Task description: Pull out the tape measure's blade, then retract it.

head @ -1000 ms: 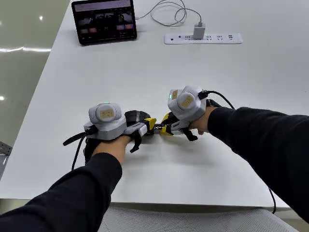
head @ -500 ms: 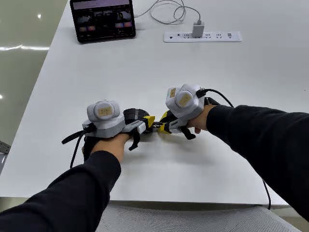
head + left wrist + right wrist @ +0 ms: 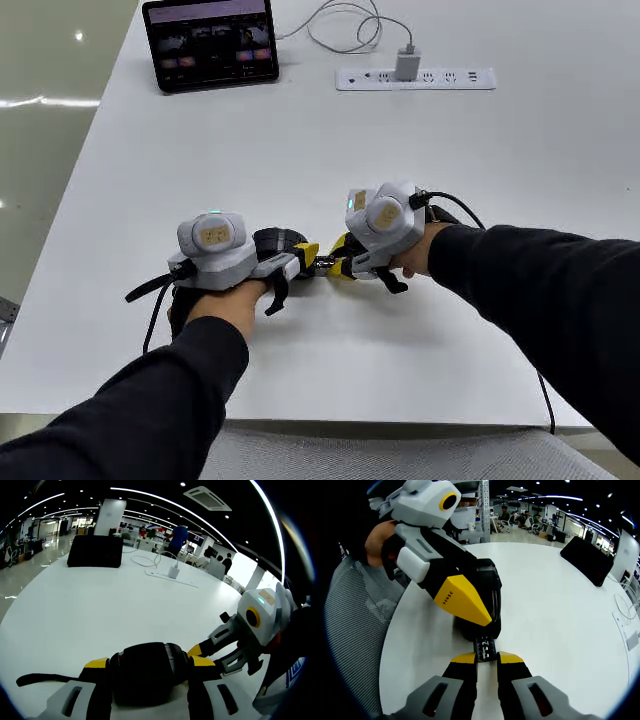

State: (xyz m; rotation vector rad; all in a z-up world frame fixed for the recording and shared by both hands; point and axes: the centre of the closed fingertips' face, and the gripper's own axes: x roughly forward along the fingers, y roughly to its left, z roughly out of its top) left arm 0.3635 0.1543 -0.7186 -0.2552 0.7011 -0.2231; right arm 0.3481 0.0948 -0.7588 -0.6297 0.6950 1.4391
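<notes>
A black tape measure (image 3: 276,242) rests on the white table (image 3: 330,150), held by its case between the yellow-tipped jaws of my left gripper (image 3: 300,258). In the left gripper view the case (image 3: 145,672) fills the gap of the left gripper (image 3: 150,662). My right gripper (image 3: 336,268) faces it from the right and is shut on the blade's tip. In the right gripper view the right gripper (image 3: 486,658) pinches the short marked blade (image 3: 485,649) just outside the case (image 3: 482,592). Only a few centimetres of blade show.
A dark tablet (image 3: 210,42) stands at the far left of the table. A white power strip (image 3: 415,78) with a charger and looped cable lies at the back. The table's front edge (image 3: 330,405) is close to my arms. A mesh chair (image 3: 355,645) is below it.
The head camera has drifted a little, so the whole scene has shifted. Both grippers keep the same hold, and the gap between them looks unchanged.
</notes>
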